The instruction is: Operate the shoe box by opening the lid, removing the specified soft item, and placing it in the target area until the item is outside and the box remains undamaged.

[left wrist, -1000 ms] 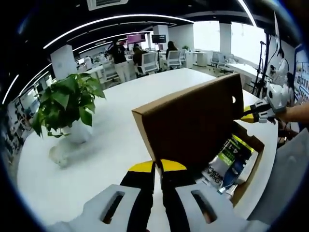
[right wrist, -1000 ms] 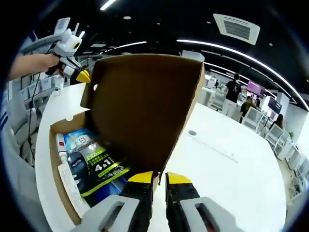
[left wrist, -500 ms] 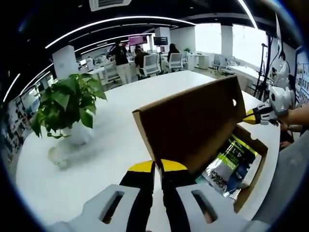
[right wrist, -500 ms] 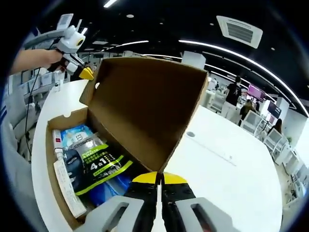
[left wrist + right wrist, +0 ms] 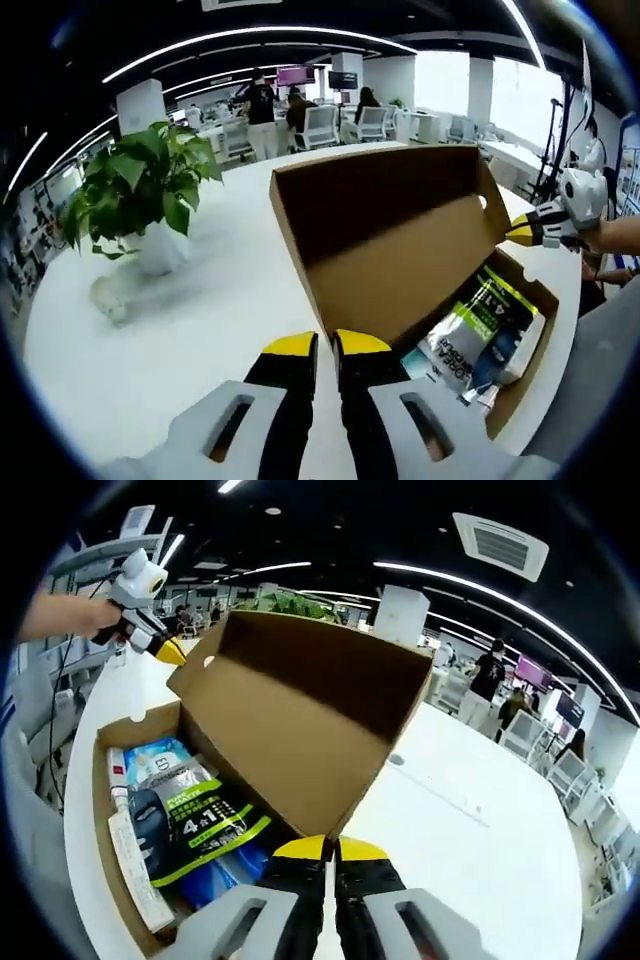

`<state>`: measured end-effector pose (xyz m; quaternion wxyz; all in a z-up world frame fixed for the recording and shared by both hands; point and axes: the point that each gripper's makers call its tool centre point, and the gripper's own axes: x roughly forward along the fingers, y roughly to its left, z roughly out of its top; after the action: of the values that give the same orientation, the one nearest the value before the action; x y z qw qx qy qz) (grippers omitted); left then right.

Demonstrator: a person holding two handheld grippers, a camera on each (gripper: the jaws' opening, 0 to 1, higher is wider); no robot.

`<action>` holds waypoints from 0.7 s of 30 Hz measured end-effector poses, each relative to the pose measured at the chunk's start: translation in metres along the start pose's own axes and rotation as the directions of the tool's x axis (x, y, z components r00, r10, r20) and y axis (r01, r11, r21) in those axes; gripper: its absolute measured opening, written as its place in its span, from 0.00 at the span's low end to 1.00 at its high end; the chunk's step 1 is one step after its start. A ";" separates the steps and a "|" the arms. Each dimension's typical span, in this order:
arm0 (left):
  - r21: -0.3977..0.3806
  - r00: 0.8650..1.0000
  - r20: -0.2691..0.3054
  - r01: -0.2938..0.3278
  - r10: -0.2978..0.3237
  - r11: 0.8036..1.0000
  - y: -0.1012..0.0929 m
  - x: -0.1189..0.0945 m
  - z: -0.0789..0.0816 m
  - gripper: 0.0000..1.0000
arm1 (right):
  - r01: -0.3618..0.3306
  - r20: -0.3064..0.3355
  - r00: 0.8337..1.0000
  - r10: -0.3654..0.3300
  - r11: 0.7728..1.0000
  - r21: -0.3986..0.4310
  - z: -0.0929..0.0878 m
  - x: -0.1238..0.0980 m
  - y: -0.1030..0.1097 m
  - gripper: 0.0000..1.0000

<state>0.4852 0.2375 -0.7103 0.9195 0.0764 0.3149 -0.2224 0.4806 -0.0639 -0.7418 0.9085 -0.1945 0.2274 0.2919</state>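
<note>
Now the lid (image 5: pixel 400 240) tips farther back than before, packets (image 5: pixel 195 815) exposed.

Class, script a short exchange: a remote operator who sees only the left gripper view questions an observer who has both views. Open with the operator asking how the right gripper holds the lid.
Operator: How does the right gripper hold the lid?
Observer: In the right gripper view its jaws are closed together on a corner of the lid's edge.
Operator: What does the raised lid hide from me inside the shoe box?
Observer: A light blue packet lies flat at the end of the box away from the right gripper, partly under the green-and-black pack.
</note>
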 end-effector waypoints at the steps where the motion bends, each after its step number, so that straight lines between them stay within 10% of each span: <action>1: -0.005 1.000 -0.005 0.000 0.000 1.000 0.000 0.000 -0.002 0.04 | 0.000 0.000 1.000 0.000 1.000 -0.001 0.000 0.000 0.000 0.00; 21: -0.053 1.000 -0.006 -0.004 0.003 0.999 -0.003 0.010 -0.010 0.02 | -0.005 -0.012 1.000 0.005 1.000 0.001 0.004 0.008 -0.007 0.00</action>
<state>0.4858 0.2341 -0.7241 0.9206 0.0534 0.3235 -0.2122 0.4917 -0.0637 -0.7415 0.9065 -0.1953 0.2334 0.2927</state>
